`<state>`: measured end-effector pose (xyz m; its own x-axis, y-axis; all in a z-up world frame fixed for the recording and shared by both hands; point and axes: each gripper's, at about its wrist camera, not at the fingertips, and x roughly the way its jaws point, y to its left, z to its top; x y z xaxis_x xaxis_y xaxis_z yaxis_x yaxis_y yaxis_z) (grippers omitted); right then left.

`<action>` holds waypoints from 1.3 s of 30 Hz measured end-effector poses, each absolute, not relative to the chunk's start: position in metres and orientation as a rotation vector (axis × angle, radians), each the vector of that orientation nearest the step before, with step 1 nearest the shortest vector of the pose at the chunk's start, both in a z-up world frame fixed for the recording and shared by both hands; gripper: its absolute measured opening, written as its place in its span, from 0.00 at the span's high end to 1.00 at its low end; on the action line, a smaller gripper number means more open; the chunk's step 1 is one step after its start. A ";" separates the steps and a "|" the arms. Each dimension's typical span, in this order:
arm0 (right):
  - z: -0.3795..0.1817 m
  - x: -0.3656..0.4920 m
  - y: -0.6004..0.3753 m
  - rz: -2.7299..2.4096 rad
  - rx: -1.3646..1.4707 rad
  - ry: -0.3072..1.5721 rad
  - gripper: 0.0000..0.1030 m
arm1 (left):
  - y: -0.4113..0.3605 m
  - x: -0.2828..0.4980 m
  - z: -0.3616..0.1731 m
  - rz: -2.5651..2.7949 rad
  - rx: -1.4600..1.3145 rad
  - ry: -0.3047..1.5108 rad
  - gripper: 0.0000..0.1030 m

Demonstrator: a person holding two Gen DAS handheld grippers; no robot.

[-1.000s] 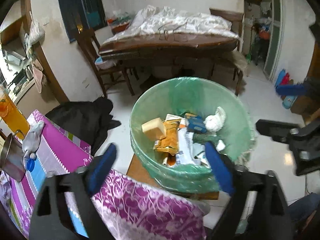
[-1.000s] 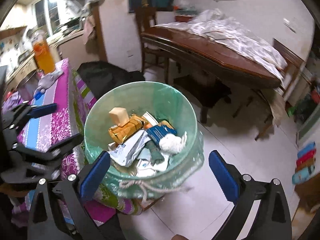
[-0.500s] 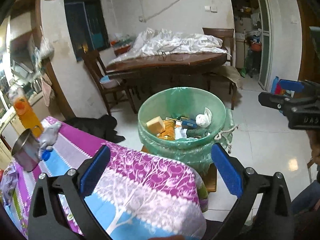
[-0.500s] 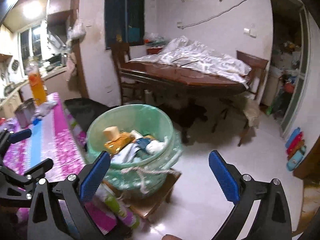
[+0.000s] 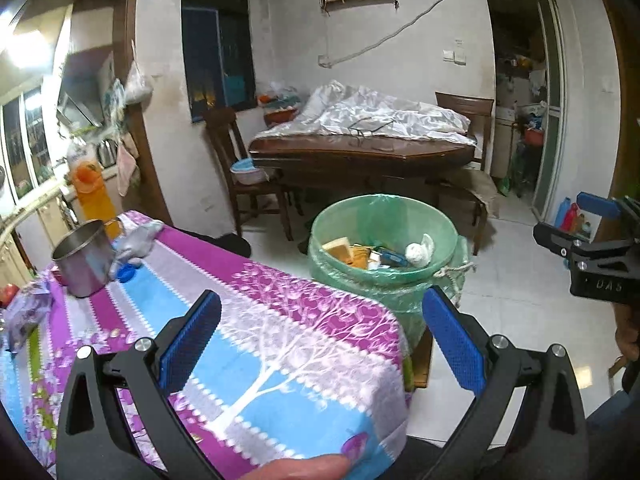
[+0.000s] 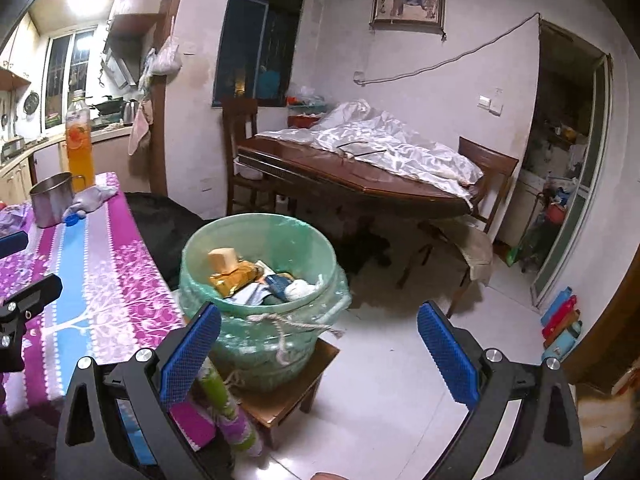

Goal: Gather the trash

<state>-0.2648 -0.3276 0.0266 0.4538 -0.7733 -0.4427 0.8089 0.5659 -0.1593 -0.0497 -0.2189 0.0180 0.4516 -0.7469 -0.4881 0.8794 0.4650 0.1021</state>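
Now both grippers, left [image 5: 320,336] and right [image 6: 318,344], stand wide apart and empty, near the green-lined trash bin [image 6: 262,308] (already holding wrappers) beside the purple tablecloth [image 5: 248,320].

Both grippers share one build: the left gripper [image 5: 320,340] and right gripper [image 6: 318,350] have matte black angular arms, silver screw heads, and blue dimpled pads [image 5: 454,346] (white lettering marks one housing) lining the jaws.

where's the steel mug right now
The steel mug stands at the far left end of the purple tablecloth, just in front of the orange drink bottle and beside a crumpled grey cloth.
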 end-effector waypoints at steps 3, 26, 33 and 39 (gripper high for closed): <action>0.026 -0.263 -0.323 -0.962 0.074 0.507 0.05 | -0.205 -0.046 0.016 -1.006 0.329 0.422 0.06; 0.025 -0.262 -0.331 -0.946 0.067 0.495 0.05 | -0.218 -0.063 0.020 -1.056 0.394 0.381 0.06; 0.033 -0.263 -0.336 -0.966 0.049 0.476 0.05 | -0.235 -0.058 0.026 -1.070 0.398 0.392 0.06; 0.037 -0.266 -0.343 -0.976 0.066 0.465 0.05 | -0.250 -0.057 0.029 -1.089 0.418 0.396 0.06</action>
